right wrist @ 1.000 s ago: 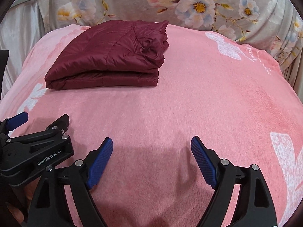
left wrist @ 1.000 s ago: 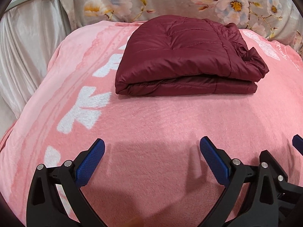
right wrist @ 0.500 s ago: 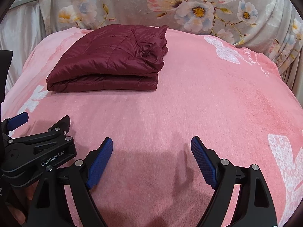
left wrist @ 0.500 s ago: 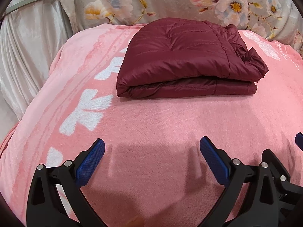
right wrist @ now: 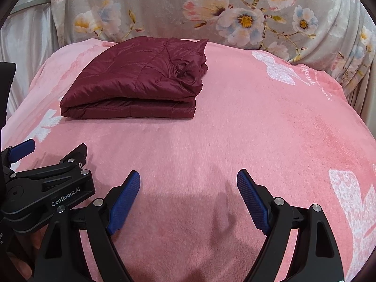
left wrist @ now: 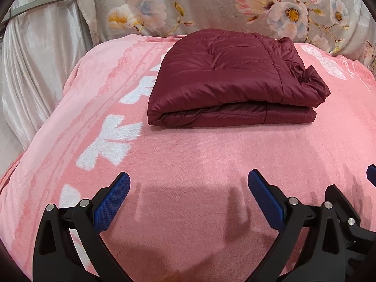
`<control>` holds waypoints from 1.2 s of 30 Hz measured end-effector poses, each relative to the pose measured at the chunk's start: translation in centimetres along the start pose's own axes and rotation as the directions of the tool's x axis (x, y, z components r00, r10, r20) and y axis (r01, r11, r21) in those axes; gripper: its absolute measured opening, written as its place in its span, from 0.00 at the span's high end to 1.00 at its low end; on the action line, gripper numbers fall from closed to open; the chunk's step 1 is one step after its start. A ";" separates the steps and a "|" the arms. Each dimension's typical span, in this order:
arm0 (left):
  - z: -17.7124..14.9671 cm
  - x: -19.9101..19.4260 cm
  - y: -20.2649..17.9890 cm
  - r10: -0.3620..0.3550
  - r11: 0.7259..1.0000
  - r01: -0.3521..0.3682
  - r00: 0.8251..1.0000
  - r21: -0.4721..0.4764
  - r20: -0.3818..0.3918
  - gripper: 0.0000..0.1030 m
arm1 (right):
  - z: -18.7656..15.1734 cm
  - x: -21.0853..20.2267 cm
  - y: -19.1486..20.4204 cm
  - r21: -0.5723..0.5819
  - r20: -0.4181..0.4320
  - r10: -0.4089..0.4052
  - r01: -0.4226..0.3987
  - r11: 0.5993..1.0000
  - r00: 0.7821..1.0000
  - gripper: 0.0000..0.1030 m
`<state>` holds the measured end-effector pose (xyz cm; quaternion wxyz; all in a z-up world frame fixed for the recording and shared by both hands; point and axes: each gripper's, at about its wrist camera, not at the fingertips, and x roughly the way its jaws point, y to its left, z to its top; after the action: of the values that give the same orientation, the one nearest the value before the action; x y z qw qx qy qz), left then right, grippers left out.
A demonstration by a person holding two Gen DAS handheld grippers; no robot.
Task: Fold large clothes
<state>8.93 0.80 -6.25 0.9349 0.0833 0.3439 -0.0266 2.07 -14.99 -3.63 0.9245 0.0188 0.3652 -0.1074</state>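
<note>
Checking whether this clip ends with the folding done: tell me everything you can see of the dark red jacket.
The jacket is a dark red quilted puffer with a slightly shiny shell and stitched seams. It is folded into a flat, roughly rectangular bundle of stacked layers, with one rumpled end where fabric bunches up. It lies on the pink blanket, towards the far side near the flowered cloth. Only the blanket touches it; both grippers are open and well short of it.
</note>
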 end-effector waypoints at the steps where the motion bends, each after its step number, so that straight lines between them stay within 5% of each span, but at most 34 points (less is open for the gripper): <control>1: 0.0 0.0 -0.1 0.001 1.000 -0.001 1.000 0.000 0.001 0.05 | 0.0 0.0 0.1 0.000 0.002 -0.001 0.001 1.000 1.000 0.20; 36: -0.1 -0.9 0.2 0.000 1.000 0.000 0.999 -0.005 0.050 0.07 | 0.0 -0.8 0.1 -0.005 0.045 -0.008 0.008 1.000 0.999 0.20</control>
<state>8.16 1.00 -5.71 0.9435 0.0804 0.3203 -0.0277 1.51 -14.76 -3.13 0.9322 0.0126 0.3445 -0.1107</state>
